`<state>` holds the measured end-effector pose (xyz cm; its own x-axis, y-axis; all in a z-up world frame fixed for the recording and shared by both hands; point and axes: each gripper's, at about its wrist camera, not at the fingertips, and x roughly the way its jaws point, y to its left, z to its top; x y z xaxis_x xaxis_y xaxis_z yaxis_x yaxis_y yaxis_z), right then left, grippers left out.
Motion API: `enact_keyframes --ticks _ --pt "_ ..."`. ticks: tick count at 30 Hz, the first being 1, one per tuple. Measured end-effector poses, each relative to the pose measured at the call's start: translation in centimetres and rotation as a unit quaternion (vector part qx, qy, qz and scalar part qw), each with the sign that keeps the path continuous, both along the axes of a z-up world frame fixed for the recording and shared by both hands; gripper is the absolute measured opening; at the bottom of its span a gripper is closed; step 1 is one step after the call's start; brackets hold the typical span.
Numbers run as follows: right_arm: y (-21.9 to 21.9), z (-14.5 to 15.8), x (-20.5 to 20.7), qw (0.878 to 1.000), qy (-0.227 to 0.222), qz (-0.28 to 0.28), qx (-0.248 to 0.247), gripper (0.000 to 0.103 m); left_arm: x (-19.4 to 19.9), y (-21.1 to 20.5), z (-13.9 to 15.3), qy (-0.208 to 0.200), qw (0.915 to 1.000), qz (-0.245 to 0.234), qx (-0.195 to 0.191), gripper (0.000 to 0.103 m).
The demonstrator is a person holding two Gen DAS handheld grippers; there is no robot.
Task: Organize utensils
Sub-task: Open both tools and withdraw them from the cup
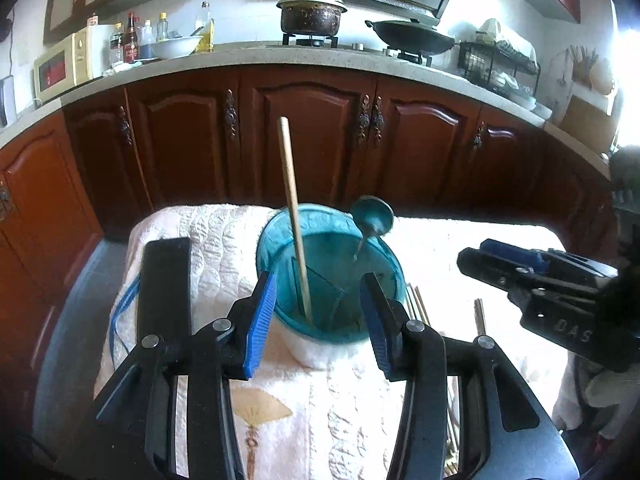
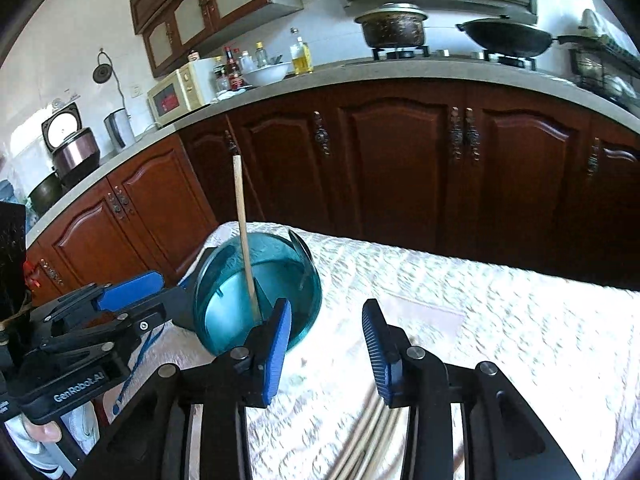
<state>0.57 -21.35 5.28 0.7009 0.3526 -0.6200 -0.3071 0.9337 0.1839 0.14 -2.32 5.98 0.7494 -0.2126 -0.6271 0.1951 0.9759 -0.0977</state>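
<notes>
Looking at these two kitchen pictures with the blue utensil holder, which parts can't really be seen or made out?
- Bottom of the blue utensil holder: in the left wrist view, the left hand-held gripper covers its near rim.
- Metal ladle: its handle fades inside the holder; in the right wrist view only an edge shows.
- Loose chopsticks on the cloth: blurred, partly under the right hand-held gripper; count unclear.
- Bottle labels on the counter: too small.

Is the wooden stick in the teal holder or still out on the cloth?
In. The wooden stick stands nearly upright with its lower end inside the teal utensil holder, and neither gripper touches it.
</notes>
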Motion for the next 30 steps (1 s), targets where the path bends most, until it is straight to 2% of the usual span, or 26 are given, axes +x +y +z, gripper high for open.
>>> enact_keyframes --ticks 4,10,21,30 --pt "-1.1 0.6 -2.3 1.0 -0.005 -0.016 -0.002 0.036 -1.2 -0.5 -0.2 0.008 1.0 -0.001 -0.004 0.043" --pt "-1.8 1.5 -5.0 1.0 -0.016 -0.02 -0.011 0.04 -3.0 -0.7 0.2 -0.002 0.9999 0.009 0.011 0.043" --pt "-2.4 2.3 -6.5 0.999 -0.027 -0.016 -0.008 0.042 -5.4 -0.9 0.7 -0.007 0.9992 0.022 0.033 0.043" --pt "-4.1 2.3 -7.2 0.999 -0.018 -0.033 -0.015 0.043 -5.4 -1.8 0.7 -0.008 0.999 0.02 0.04 0.043"
